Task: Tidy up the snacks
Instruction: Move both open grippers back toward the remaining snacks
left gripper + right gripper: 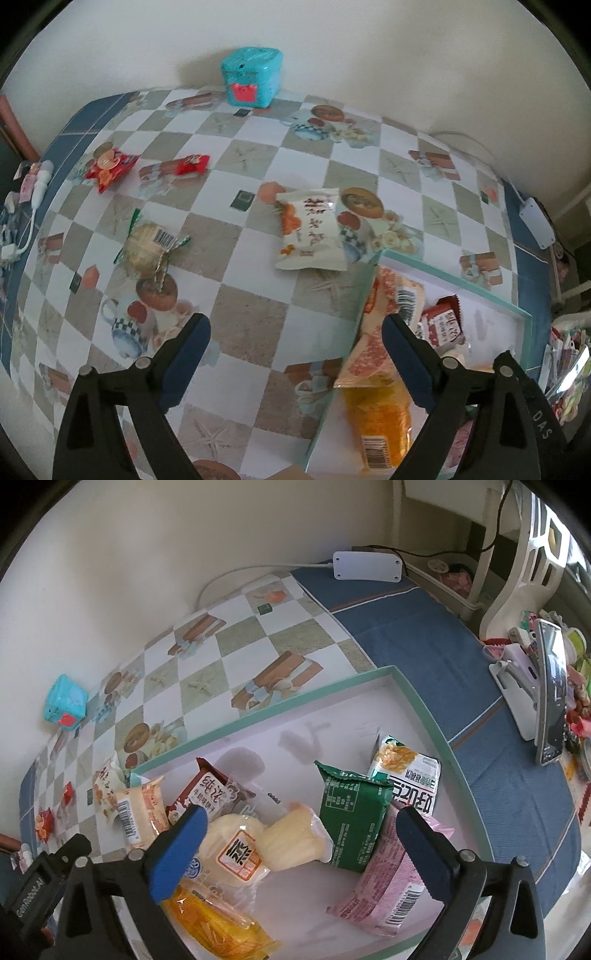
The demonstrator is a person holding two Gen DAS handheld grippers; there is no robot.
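Between picks: both grippers, left [295, 354] and right [301, 836], gape wide and empty over the tray [424, 716] of stowed snacks, so next grab is probably the white packet [310, 229] at 12 o'clock of left gripper.

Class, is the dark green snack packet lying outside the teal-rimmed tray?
No: the dark green snack packet lies inside the teal-rimmed tray.
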